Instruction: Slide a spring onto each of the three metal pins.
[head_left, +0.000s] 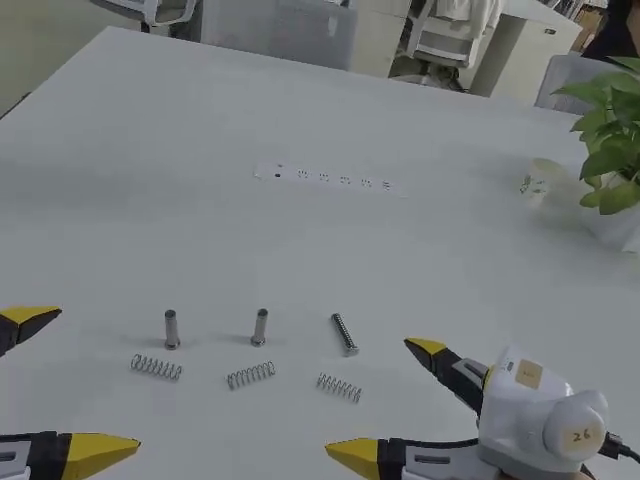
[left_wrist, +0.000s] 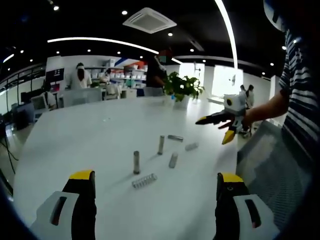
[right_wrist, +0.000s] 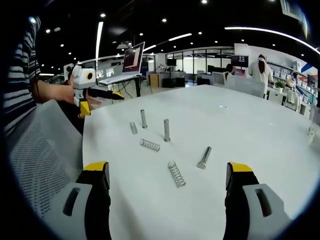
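There are three metal pins (head_left: 171, 329) (head_left: 260, 327) (head_left: 344, 334), three springs (head_left: 156, 367) (head_left: 250, 375) (head_left: 339, 387) and two tools, the left tool (head_left: 99, 378) and the right tool (head_left: 367, 398).

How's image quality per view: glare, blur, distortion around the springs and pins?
Head view: dim, flat light, slightly soft; springs low-contrast on the white table. Left gripper view: heavy fisheye bowing, bright ceiling strip, pins small. Right gripper view: same bowing, near spring crisp.
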